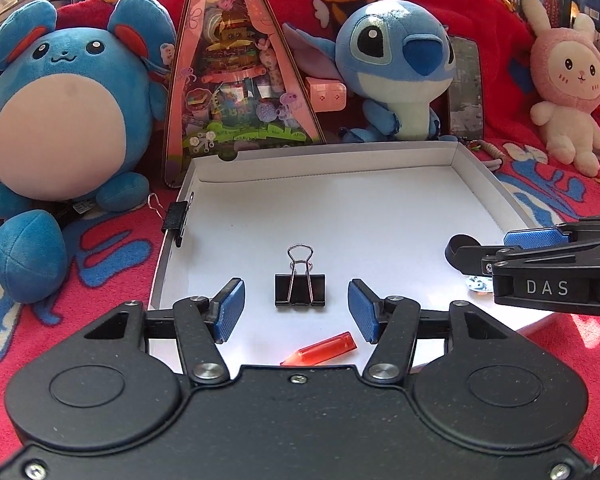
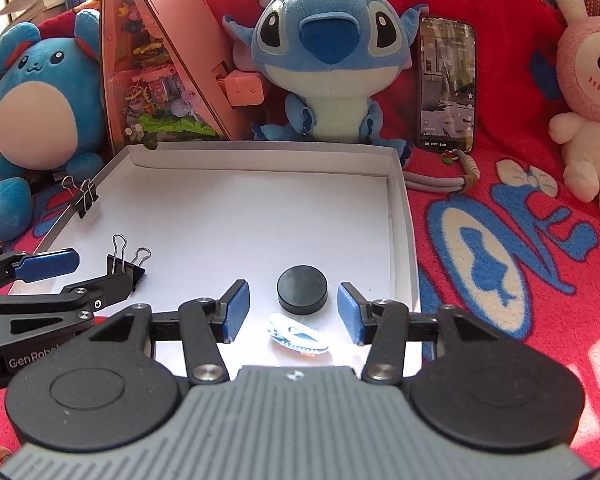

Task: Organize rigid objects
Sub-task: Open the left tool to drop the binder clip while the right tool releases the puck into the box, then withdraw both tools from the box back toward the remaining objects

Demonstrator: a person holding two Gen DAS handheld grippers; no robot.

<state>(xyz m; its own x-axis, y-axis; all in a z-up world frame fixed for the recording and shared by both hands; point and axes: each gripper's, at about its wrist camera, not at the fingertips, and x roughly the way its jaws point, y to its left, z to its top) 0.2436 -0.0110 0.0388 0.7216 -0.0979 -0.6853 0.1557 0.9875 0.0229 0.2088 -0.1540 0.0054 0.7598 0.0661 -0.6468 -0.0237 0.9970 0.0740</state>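
Fingers (image 1: 231,308) of both grippers stand released: left gripper (image 1: 296,310) flanks a binder clip (image 1: 300,289), right gripper (image 2: 293,312) a black puck (image 2: 302,289); red cap (image 1: 320,354) at 6 o'clock, perhaps a pen's.

The white tray (image 2: 400,216) is bare through its middle and far end. Near its front edge lie a binder clip (image 1: 300,289), red cap (image 1: 320,354), black disc (image 2: 302,289) and hair clip (image 2: 296,336); another binder clip (image 1: 177,218) grips its left wall.
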